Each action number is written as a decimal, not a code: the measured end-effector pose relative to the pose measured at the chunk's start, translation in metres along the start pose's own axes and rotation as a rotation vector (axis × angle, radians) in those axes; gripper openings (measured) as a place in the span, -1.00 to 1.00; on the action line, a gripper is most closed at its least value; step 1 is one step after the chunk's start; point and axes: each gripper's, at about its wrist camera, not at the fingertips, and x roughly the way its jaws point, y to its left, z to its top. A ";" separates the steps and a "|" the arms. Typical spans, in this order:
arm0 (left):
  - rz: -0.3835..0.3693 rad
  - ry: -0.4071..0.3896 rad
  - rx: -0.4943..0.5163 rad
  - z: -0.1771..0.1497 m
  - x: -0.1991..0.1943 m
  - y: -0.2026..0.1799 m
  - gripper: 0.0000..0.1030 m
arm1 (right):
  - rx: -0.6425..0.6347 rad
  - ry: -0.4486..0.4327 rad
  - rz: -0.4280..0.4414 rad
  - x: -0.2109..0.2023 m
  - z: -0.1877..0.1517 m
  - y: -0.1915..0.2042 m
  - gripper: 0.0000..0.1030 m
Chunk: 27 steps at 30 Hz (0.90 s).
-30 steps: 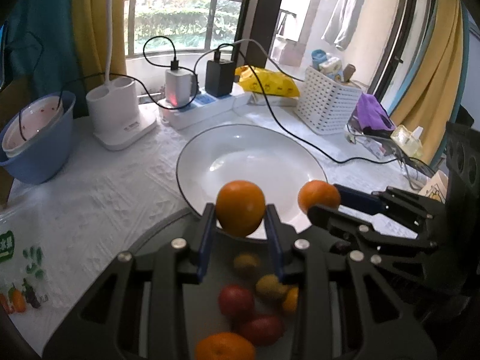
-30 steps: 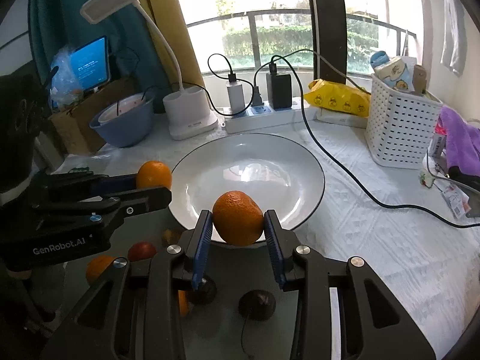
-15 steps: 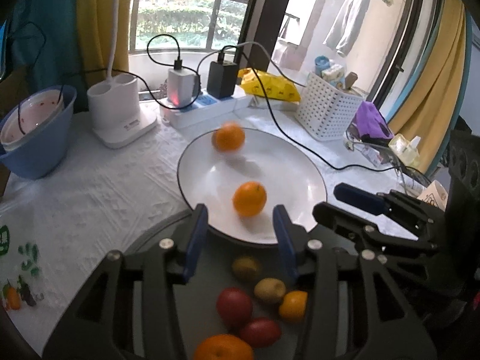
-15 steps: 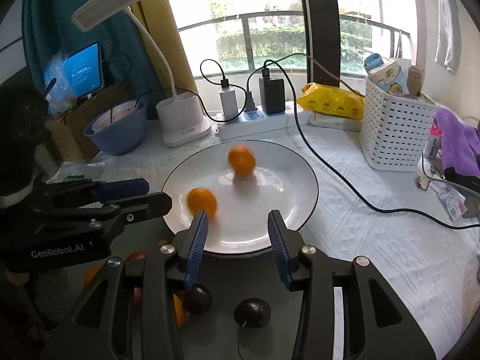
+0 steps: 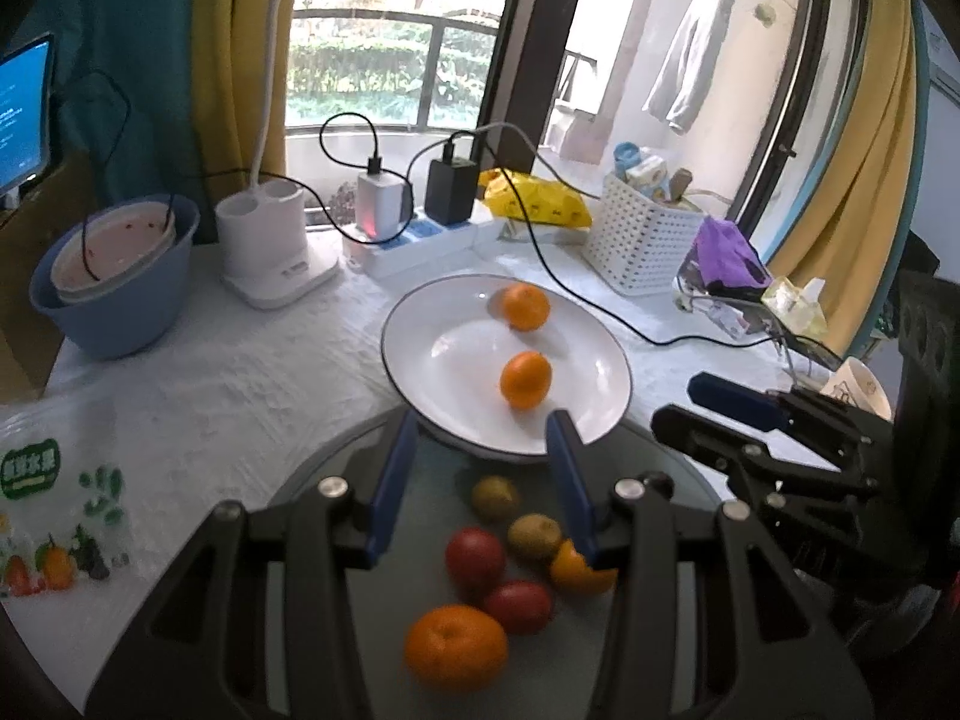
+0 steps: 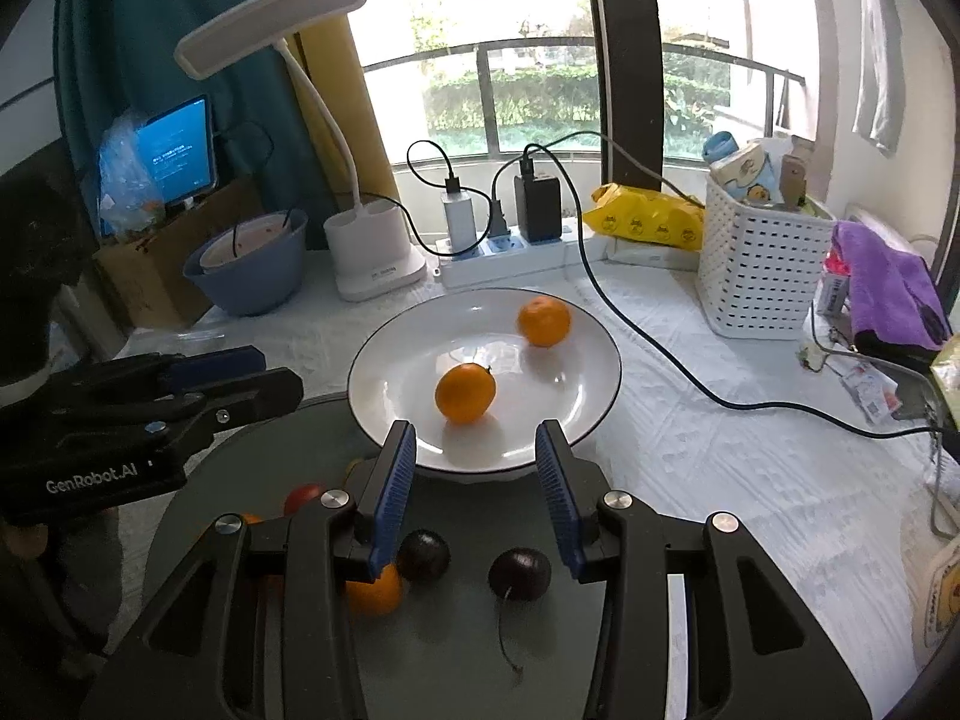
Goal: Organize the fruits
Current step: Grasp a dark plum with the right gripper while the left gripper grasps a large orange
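Observation:
Two oranges lie on the white plate: a near one and a far one. My left gripper is open and empty at the plate's near rim, above a grey tray with an orange, red fruits and small brown fruits. My right gripper is open and empty, above two dark cherries and an orange on the grey tray.
Behind the plate stand a power strip with chargers, a white lamp base, a blue bowl, a white basket and a yellow bag. A black cable runs right of the plate. A printed bag lies left.
Both grippers opened and let go of their oranges, which rolled onto the plate and settled. Both grippers drew back toward the tray.

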 end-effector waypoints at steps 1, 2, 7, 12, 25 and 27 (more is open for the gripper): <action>0.000 -0.004 0.001 -0.001 -0.003 0.000 -0.09 | -0.001 -0.002 -0.002 -0.003 -0.001 0.002 -0.15; 0.000 -0.007 0.000 -0.003 -0.006 0.000 -0.09 | -0.002 -0.004 -0.004 -0.005 -0.002 0.003 -0.15; -0.002 -0.021 -0.007 -0.012 -0.020 -0.001 -0.09 | -0.009 -0.009 -0.015 -0.018 -0.007 0.009 -0.15; 0.001 -0.030 -0.002 -0.022 -0.032 -0.002 -0.09 | -0.009 -0.012 -0.023 -0.027 -0.014 0.013 -0.15; 0.026 -0.015 -0.013 -0.056 -0.046 -0.004 -0.09 | -0.009 0.011 -0.012 -0.038 -0.041 0.017 -0.15; 0.029 -0.006 -0.023 -0.063 -0.045 -0.003 -0.09 | -0.008 0.023 -0.009 -0.037 -0.045 0.017 -0.15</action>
